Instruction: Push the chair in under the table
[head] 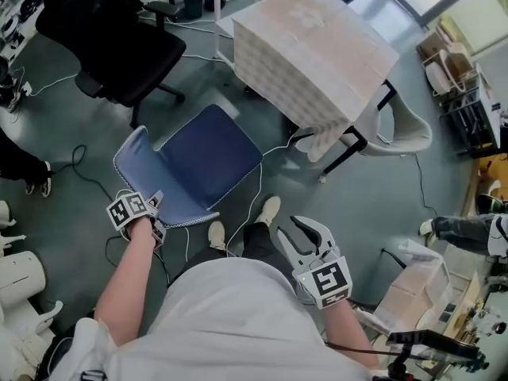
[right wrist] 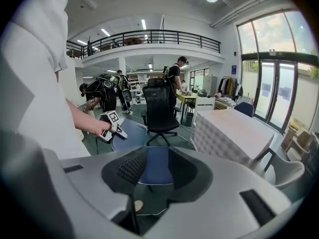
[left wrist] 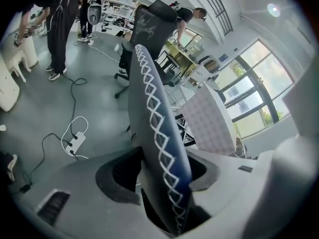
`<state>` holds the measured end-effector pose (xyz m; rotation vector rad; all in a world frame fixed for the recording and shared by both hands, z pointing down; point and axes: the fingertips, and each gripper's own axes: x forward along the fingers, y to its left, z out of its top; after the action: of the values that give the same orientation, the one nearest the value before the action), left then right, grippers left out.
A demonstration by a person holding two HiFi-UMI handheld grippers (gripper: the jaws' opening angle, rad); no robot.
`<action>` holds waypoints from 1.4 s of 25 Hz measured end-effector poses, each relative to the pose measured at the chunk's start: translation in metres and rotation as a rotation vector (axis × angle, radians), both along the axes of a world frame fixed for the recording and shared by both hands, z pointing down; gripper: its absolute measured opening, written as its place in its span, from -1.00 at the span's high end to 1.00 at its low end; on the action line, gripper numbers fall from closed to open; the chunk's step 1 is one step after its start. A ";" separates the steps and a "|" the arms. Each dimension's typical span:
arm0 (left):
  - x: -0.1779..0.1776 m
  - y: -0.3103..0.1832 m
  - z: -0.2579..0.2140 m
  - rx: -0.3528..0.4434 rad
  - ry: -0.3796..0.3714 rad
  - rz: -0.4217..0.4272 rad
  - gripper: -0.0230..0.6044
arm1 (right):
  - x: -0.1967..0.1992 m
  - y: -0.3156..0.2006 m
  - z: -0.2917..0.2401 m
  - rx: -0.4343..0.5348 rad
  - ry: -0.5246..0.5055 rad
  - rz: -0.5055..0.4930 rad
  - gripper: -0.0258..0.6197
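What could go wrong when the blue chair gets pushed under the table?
The left tongs straddle the chair's backrest but stand open, so they might slip off during the push. A white cable lies on the floor beside the chair, toward the table; the chair could snag it. The tablecloth hangs low at one corner and might catch on the chair.

The chair [head: 198, 161] stands on the floor near the table [head: 317, 46], before its left corner; an office chair [head: 111, 30] stands left of the table.
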<state>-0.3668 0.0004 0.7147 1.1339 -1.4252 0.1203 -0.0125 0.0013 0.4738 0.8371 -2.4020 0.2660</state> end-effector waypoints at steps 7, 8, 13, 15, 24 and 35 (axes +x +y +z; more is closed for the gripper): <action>-0.006 -0.006 0.004 -0.075 -0.048 -0.152 0.62 | 0.019 -0.058 0.005 -0.013 -0.023 -0.057 0.50; -0.007 -0.007 0.003 -0.080 -0.040 -0.187 0.63 | 0.020 -0.069 0.002 -0.006 -0.027 -0.071 0.50; 0.007 -0.019 -0.001 -0.081 -0.008 -0.283 0.67 | 0.044 -0.119 -0.003 -0.007 -0.040 -0.086 0.50; 0.016 -0.031 -0.002 -0.077 -0.006 -0.292 0.68 | 0.051 -0.133 0.000 -0.021 -0.041 -0.090 0.50; 0.068 -0.100 -0.009 -0.061 -0.006 -0.245 0.69 | 0.084 -0.180 0.008 -0.057 -0.060 -0.079 0.50; 0.119 -0.189 -0.017 -0.052 -0.001 -0.220 0.68 | 0.150 -0.225 0.009 -0.075 -0.069 -0.010 0.50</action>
<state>-0.2475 -0.1881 0.6974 0.9282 -1.5293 0.0014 0.1378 -0.2233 0.4832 0.7941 -2.4430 0.3848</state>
